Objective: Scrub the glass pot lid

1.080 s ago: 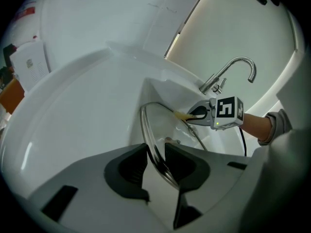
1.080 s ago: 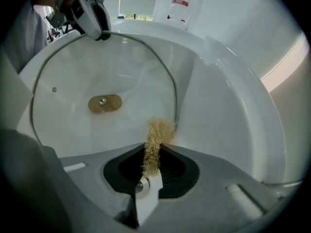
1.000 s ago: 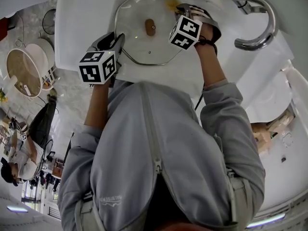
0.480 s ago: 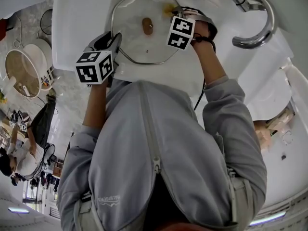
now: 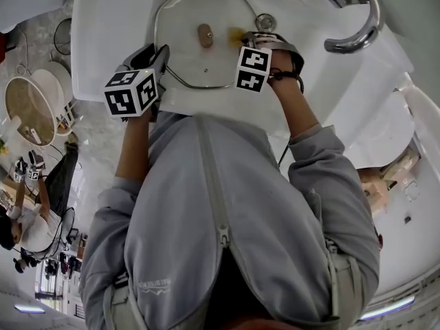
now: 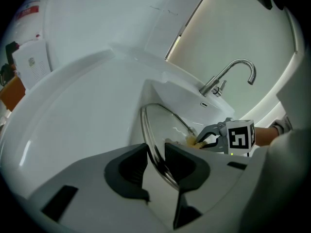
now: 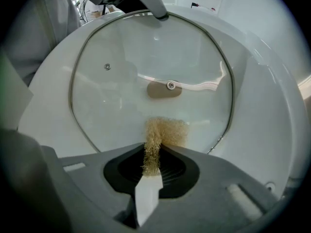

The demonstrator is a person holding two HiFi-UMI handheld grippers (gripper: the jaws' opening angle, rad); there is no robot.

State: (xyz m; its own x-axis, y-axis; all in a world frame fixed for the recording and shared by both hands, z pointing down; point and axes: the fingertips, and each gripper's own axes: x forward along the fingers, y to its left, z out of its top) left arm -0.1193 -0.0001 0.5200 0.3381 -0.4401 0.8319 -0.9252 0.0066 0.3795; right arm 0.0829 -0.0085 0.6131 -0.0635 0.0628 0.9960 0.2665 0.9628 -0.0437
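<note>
Within one sink (image 5: 103, 33), two hand-held grippers (image 5: 162, 52) (image 5: 246, 40) flank one lid (image 5: 192, 62).

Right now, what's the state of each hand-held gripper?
Left hand-held gripper: closed on the rim of the glass pot lid.
Right hand-held gripper: closed on a tan scrub pad, which rests on the lid.

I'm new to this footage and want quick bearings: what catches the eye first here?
A round glass pot lid sits in the white sink, near the chrome faucet. The left gripper clamps its rim, while the right gripper holds a tan scouring pad against the glass.
</note>
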